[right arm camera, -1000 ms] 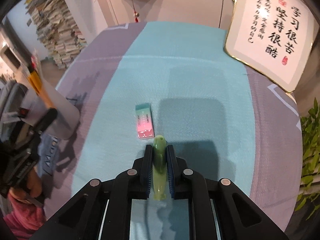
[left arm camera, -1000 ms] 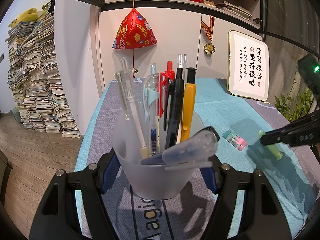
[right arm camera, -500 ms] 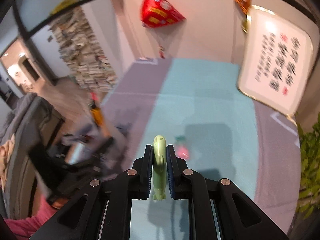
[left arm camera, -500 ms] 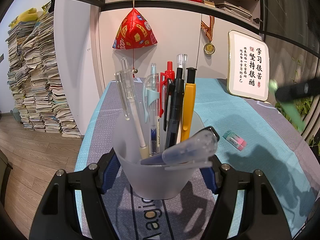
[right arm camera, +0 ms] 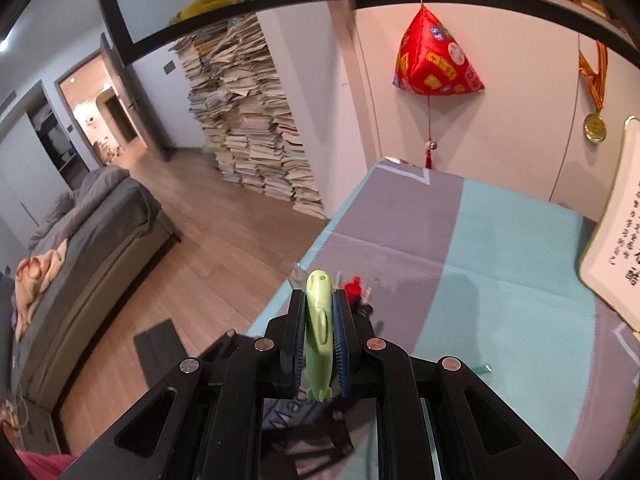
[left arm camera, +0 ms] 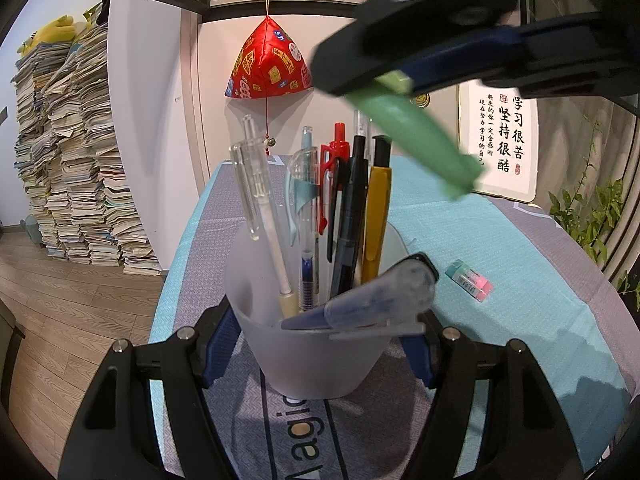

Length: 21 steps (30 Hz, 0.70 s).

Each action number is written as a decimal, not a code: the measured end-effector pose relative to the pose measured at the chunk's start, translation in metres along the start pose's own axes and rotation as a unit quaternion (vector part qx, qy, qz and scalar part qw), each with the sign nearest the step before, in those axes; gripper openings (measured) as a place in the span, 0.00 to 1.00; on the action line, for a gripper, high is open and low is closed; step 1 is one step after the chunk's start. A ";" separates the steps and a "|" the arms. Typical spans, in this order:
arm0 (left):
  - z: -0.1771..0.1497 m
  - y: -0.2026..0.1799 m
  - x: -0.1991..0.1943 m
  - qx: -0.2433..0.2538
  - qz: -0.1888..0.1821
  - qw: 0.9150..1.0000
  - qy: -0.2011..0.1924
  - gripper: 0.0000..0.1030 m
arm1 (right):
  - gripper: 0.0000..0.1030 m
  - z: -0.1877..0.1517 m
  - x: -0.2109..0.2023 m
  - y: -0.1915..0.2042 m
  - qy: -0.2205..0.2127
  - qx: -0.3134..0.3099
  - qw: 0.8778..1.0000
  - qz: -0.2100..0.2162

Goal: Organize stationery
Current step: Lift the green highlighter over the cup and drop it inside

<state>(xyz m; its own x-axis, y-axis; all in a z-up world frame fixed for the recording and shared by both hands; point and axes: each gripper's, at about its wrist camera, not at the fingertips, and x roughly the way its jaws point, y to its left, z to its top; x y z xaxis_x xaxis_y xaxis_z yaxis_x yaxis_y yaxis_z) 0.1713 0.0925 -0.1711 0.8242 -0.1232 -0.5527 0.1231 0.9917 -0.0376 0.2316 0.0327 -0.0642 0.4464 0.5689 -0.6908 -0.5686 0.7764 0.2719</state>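
A: What is the left claw (left arm camera: pixel 320 344) doing?

B: Its two fingers press on either side of a frosted cup (left arm camera: pixel 312 356) that stands on the bench (left arm camera: pixel 520 320). The cup is held between the blue pads, low on its wall.

A: And what sits in the cup?

B: A clear pen (left arm camera: pixel 260 208), a red pen (left arm camera: pixel 334 184), a black pen (left arm camera: pixel 352 220) and a yellow pen (left arm camera: pixel 376 220) stand upright, just beyond the left claw's fingers. A blue capped pen (left arm camera: pixel 372 300) lies tilted across the near rim.

A: The right claw (right arm camera: pixel 320 320)?

B: Clamped tight on a green pen-shaped thing (right arm camera: pixel 319 340), which runs lengthwise between its pads with the rounded tip poking out ahead. From the left wrist view that claw (left arm camera: pixel 400 84) hangs above and beyond the cup, and the green thing (left arm camera: pixel 420 144) slants downward from it over the pen tops, apart from them.

A: Anything else on the bench?

B: A small eraser (left arm camera: pixel 468 280) in teal and pink lies flat, off to the right of the left claw and well below the right one. A framed calligraphy board (left arm camera: pixel 504 140) leans at the far right.
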 end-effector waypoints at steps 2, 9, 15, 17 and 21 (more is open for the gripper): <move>0.000 0.000 0.000 0.000 0.000 1.000 0.000 0.68 | 0.14 0.001 0.007 0.000 0.001 0.001 1.000 0.001; 0.000 -0.001 0.000 0.000 0.000 1.000 0.000 0.68 | 0.14 -0.001 0.020 -0.005 0.015 0.006 1.000 0.001; 0.000 0.000 0.000 0.000 0.000 1.000 0.000 0.68 | 0.14 -0.003 0.022 -0.007 0.021 0.010 1.000 0.004; 0.000 0.000 0.000 0.000 0.000 1.000 0.000 0.68 | 0.14 -0.004 0.023 -0.008 0.024 0.011 1.000 0.006; 0.000 0.000 0.000 0.000 0.000 1.000 0.000 0.68 | 0.14 -0.005 0.025 -0.009 0.029 0.014 0.999 0.009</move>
<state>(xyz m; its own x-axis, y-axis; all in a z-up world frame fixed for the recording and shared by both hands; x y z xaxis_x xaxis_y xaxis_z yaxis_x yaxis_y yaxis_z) 0.1716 0.0923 -0.1711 0.8242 -0.1232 -0.5527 0.1230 0.9917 -0.0377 0.2445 0.0388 -0.0870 0.3962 0.5663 -0.7227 -0.5561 0.7744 0.3019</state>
